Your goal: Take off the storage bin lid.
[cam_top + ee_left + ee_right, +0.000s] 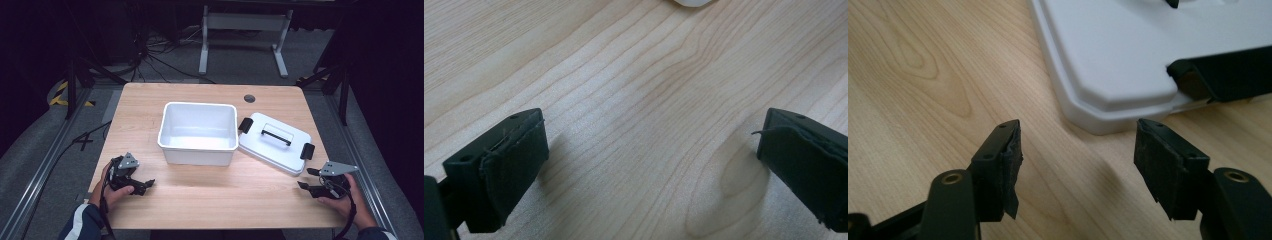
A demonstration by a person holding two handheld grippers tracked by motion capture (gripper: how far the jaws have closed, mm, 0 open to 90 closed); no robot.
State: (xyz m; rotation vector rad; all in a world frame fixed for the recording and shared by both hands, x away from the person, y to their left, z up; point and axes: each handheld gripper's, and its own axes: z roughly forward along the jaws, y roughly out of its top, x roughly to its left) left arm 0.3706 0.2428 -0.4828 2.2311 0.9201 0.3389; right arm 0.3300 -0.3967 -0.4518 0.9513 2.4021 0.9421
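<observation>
- Black padded jaws of the right gripper [1075, 150] stand wide apart over bare wood in the right gripper view, nothing between them, their tips just short of the near corner of the white lid [1128, 55].
- Beyond those jaws, the lid lies flat on the table, its rounded corner and raised rim facing the gripper, with one black clasp [1220, 75] at its right edge.
- Seen from the high view, the right gripper [306, 178] sits low at the table's near right edge, held in the person's right hand [345, 202], jaws pointing left toward the lid [275, 142].
- Jaws of the left gripper [651, 165] are also spread wide in the left gripper view, empty, close above the wood grain.
- At the near left of the table, the left gripper [145, 185] rests in the person's left hand [112, 192], well apart from the lid.
- White storage box [198, 132] stands open and upright at the centre of the wooden table [210, 200], the lid just beside its right wall, leaning slightly askew to it, black handle [276, 135] on top.
- Behind the table, a white frame [245, 35] stands on the grey floor among dark cables.
</observation>
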